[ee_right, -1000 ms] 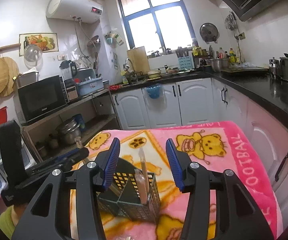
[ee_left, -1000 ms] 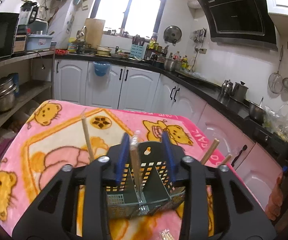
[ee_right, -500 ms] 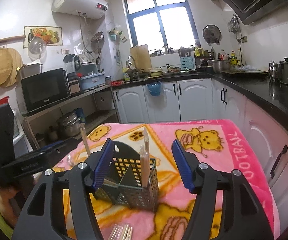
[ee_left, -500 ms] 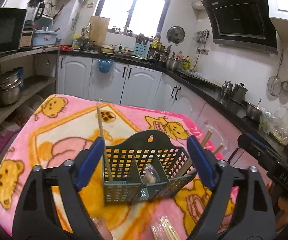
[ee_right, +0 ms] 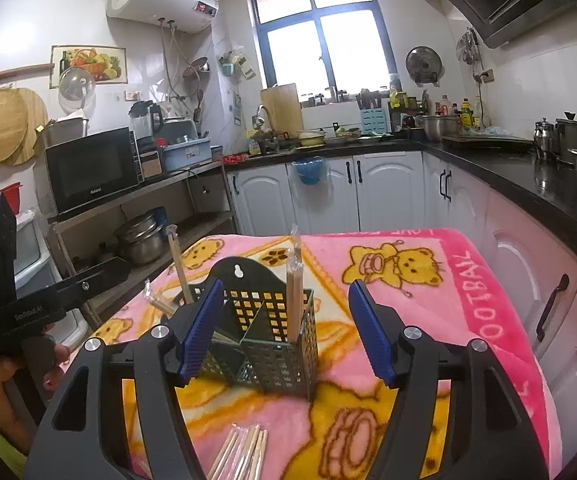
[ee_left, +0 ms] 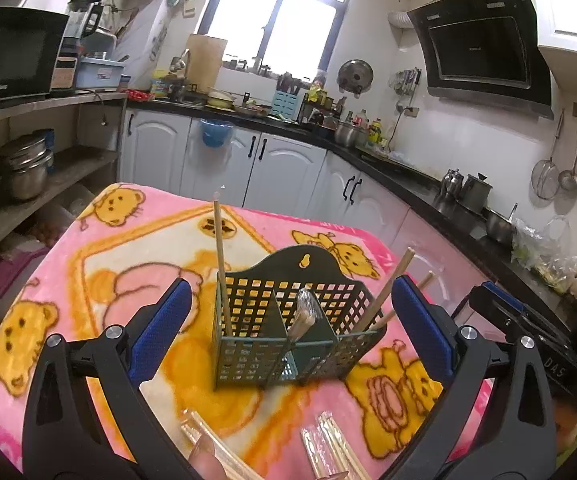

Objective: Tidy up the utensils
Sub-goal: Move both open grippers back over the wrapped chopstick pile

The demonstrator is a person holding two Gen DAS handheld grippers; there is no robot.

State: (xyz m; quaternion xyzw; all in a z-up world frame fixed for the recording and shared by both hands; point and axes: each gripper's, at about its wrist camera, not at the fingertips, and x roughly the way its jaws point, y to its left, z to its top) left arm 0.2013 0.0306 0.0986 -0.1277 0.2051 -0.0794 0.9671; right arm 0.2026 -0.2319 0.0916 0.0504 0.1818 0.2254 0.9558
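Observation:
A dark green mesh utensil basket (ee_left: pixel 288 320) (ee_right: pixel 272 344) stands on the pink bear blanket (ee_left: pixel 136 248). One wrapped chopstick (ee_left: pixel 221 264) stands in its left compartment. A wrapped chopstick pack (ee_left: pixel 304 314) sits in the middle one, and bare chopsticks (ee_left: pixel 388 284) lean out on the right. My left gripper (ee_left: pixel 290 284) hangs just short of the basket; its jaws are opening with nothing pressed between them. My right gripper (ee_right: pixel 286 283) is open too, a little back from the basket. More wrapped chopsticks (ee_left: pixel 328 448) (ee_right: pixel 244 456) lie on the blanket nearer than the basket.
White cabinets (ee_right: pixel 328 196) and a black countertop (ee_right: pixel 528 172) run behind and to the right of the table. Open shelves with pots (ee_right: pixel 140 240) and a microwave (ee_right: pixel 92 168) stand on the left. In the right wrist view a hand holds the left gripper's body (ee_right: pixel 48 300).
My left jaws went from shut on the wrapped chopstick pack to wide open, leaving the pack in the basket's middle compartment. Both grippers drew back from the basket, and the right jaws widened.

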